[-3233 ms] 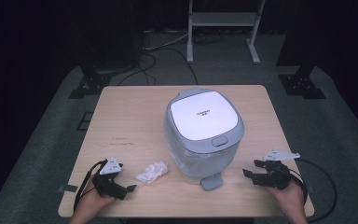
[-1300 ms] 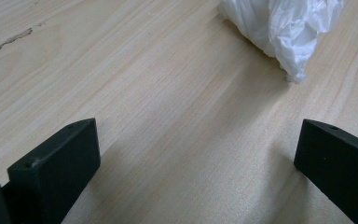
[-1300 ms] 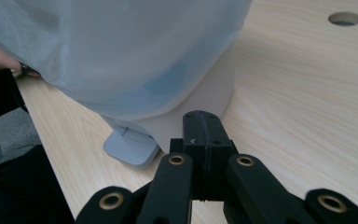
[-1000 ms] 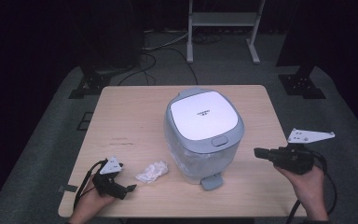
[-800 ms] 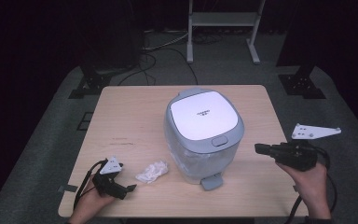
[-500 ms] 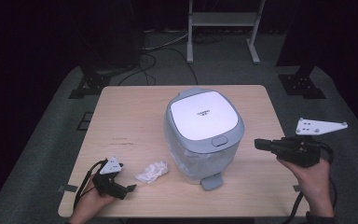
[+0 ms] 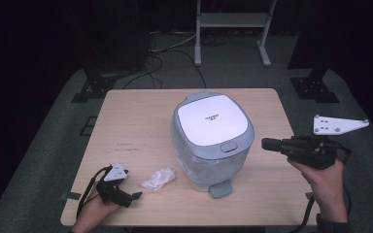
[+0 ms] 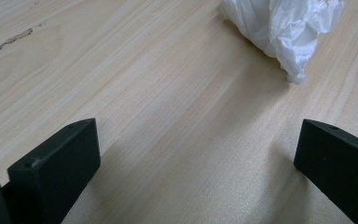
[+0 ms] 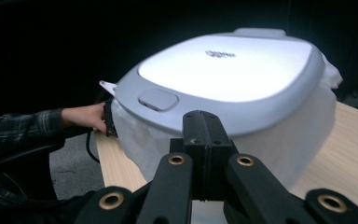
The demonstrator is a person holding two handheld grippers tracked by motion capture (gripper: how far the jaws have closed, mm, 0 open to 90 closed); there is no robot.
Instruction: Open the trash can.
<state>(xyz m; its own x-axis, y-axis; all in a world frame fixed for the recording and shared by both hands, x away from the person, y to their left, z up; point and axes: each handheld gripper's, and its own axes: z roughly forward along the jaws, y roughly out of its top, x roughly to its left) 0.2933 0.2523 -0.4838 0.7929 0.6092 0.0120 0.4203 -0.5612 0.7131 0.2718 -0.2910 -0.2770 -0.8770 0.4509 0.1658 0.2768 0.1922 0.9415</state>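
Right gripper (image 7: pixel 268 144) is up in the air at the right side of the table (image 7: pixel 141 116), jaws pressed together with nothing between them, pointing left at the grey-lidded bin (image 7: pixel 212 138). It sits close to the bin's right flank but apart from it; in the right gripper view the closed jaws line up just under the lid's rim, near the lid's small button (image 9: pixel 158 99). The bin stands mid-table, lid down, white liner showing below the rim. Over at the near left corner, the left gripper (image 7: pixel 135 196) rests low on the wood, jaws spread wide and empty, with a crumpled white bag (image 7: pixel 158 178) just beyond it.
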